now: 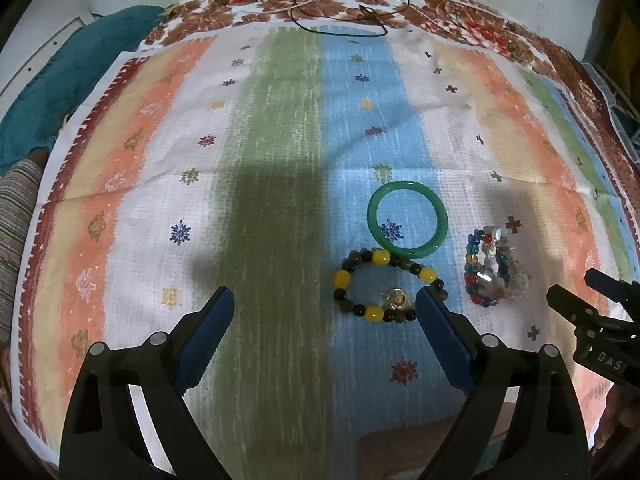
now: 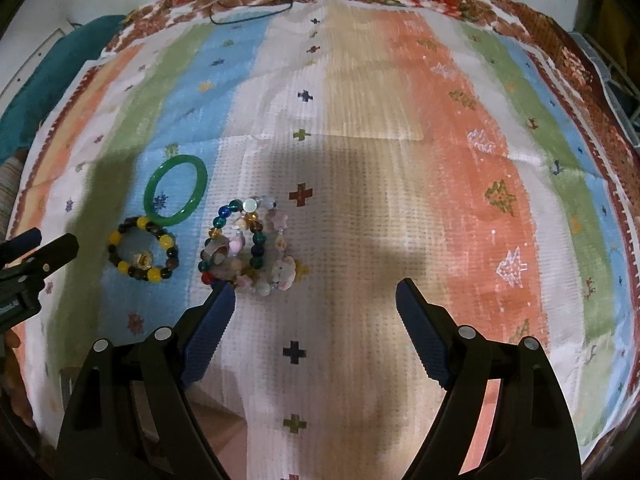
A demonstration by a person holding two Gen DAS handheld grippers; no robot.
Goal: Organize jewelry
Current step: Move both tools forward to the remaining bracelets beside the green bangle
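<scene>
Left wrist: beaded bracelet [image 1: 390,286] just beyond right finger of spread left claw [image 1: 325,300].

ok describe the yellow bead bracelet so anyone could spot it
On the striped cloth, look to the blue stripe, just below the green bangle. The bracelet is a loop of dark beads with big yellow ones and a gold charm; the pile beside it is multicoloured.
</scene>
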